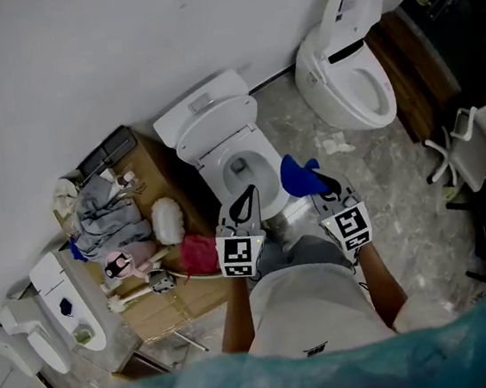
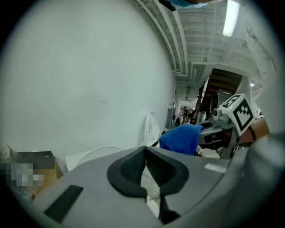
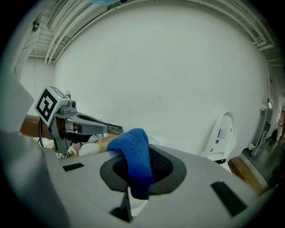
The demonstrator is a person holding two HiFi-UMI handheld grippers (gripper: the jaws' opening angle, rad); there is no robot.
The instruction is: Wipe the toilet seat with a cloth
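Note:
A white toilet (image 1: 216,130) stands against the wall in the head view, its seat (image 1: 260,155) ringing the open bowl. My left gripper (image 1: 245,201) hovers over the front rim of the bowl, shut with nothing in it; in its own view the gripper (image 2: 145,153) has its pads meeting. My right gripper (image 1: 316,187) is just right of the bowl, shut on a blue cloth (image 1: 298,175). In the right gripper view that cloth (image 3: 136,156) drapes over the jaws of the gripper (image 3: 138,156). The cloth (image 2: 180,138) also shows in the left gripper view.
A second white toilet (image 1: 347,71) with its lid raised stands at the back right. A cardboard box (image 1: 163,294) with clothes and toys sits left of the toilet. White chairs (image 1: 479,146) and dark clutter fill the right side. The person's legs are below the grippers.

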